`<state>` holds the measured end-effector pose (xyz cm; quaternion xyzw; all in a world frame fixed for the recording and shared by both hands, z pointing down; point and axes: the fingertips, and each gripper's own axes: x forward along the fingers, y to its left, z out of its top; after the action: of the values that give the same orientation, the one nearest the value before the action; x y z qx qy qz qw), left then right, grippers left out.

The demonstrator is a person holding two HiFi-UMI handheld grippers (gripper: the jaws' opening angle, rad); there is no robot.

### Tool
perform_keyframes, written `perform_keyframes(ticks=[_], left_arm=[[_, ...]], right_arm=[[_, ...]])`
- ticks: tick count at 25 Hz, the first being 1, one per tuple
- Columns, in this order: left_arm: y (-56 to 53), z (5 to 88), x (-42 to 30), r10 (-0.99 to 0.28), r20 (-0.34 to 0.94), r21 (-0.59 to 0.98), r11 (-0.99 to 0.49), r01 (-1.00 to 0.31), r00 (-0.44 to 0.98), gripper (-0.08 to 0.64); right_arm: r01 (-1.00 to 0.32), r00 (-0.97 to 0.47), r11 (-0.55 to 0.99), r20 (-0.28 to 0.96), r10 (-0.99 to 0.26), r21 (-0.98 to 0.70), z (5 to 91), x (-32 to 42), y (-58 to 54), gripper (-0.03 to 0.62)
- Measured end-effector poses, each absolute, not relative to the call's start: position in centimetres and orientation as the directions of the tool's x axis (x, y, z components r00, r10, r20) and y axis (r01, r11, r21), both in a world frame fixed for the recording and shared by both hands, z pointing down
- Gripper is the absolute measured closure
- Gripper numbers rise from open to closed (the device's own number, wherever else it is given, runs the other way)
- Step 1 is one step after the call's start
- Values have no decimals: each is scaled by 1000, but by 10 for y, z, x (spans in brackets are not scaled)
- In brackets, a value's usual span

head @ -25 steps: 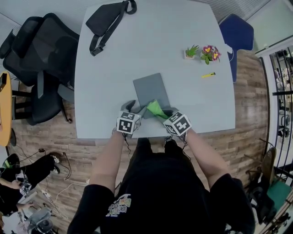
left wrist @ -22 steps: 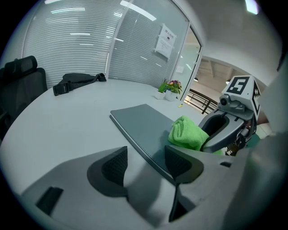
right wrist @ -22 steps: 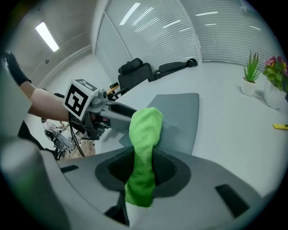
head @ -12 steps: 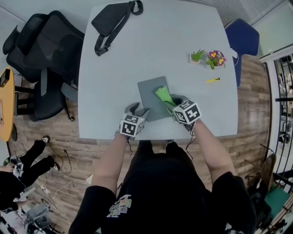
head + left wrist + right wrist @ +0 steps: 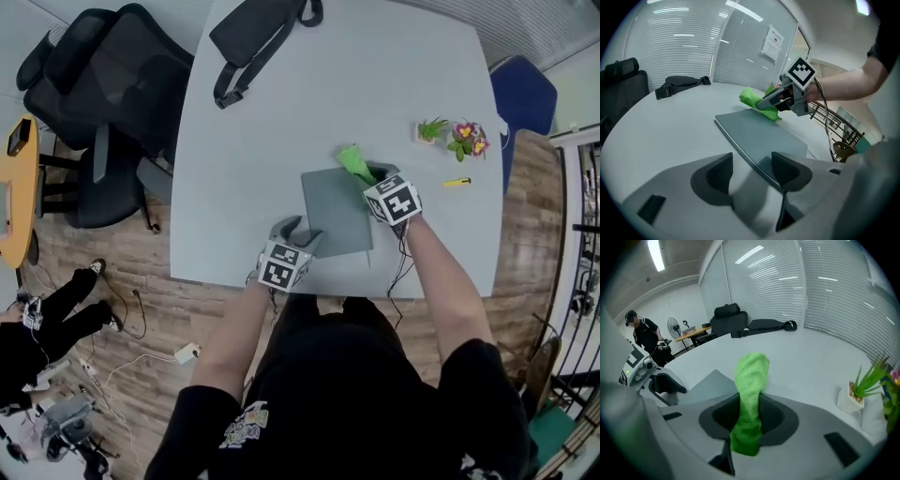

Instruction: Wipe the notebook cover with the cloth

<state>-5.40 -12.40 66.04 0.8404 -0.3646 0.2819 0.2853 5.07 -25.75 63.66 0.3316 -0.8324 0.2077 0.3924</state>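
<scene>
A grey notebook (image 5: 336, 211) lies flat near the front edge of the pale table (image 5: 262, 141). My right gripper (image 5: 367, 173) is shut on a bright green cloth (image 5: 354, 161), which sits at the notebook's far right corner. In the right gripper view the cloth (image 5: 751, 380) stands up from between the shut jaws (image 5: 749, 416), with the notebook (image 5: 710, 383) to its left. My left gripper (image 5: 298, 230) rests at the notebook's near left corner. Its jaws (image 5: 751, 172) are open, and the notebook's edge (image 5: 759, 133) runs between them.
A black bag (image 5: 258, 37) lies at the table's far side. Two small potted plants (image 5: 452, 133) and a yellow marker (image 5: 457, 182) are to the right. A black office chair (image 5: 94, 103) stands at the left, a blue chair (image 5: 525, 94) at the right. A person sits on the floor (image 5: 47, 319).
My right gripper has carried the cloth across the notebook cover, from the near edge to the far right corner. The left gripper has stayed at the near left corner.
</scene>
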Motion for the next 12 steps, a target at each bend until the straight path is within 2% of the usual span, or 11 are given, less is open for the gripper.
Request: perform_keyframes(ticks=[12], left_arm=[[-124,659,-57,-451,684,269,-574,-773,573,299]], right_arm=[[-659,-460,752,799,-388,-15,647,38,-270,482]])
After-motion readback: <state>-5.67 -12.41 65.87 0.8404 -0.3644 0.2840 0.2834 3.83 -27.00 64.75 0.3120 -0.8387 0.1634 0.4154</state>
